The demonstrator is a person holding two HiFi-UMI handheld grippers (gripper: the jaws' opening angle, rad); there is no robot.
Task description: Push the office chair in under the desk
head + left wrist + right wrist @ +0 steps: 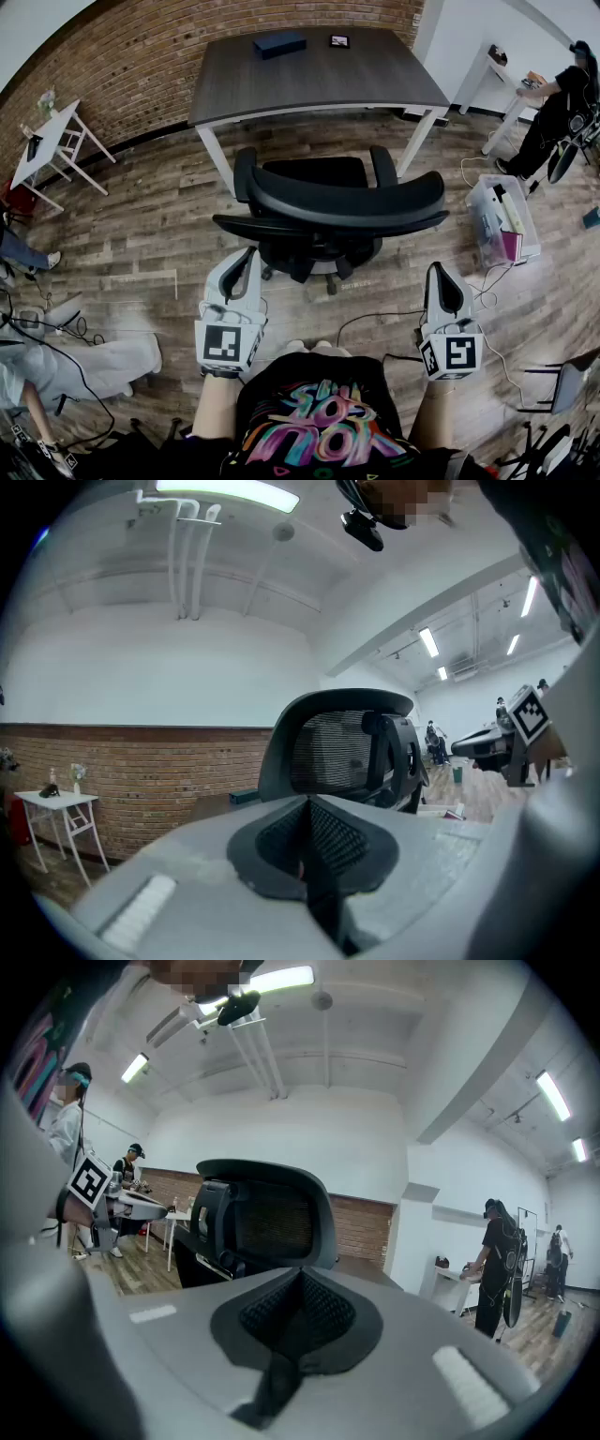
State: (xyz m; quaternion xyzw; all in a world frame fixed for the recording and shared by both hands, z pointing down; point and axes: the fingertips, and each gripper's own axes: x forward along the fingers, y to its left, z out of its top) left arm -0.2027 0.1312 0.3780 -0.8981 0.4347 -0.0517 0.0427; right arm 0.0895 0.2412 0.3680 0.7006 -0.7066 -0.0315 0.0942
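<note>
A black office chair (342, 202) stands on the wood floor just in front of a dark-topped desk (319, 75) with white legs, its backrest and headrest toward me. My left gripper (246, 259) is held behind the chair's left side, a short gap from it, jaws shut on nothing. My right gripper (442, 276) hangs behind the chair's right side, also shut and empty. In the left gripper view the shut jaws (305, 841) point up at the mesh headrest (342, 752). The right gripper view shows its shut jaws (298, 1312) below the headrest (267, 1213).
A blue box (279, 43) and a small dark item (339, 40) lie on the desk. A clear plastic bin (506, 220) sits right of the chair, with cables (375, 319) on the floor. A person (558, 103) stands far right; a white side table (52, 141) is at left.
</note>
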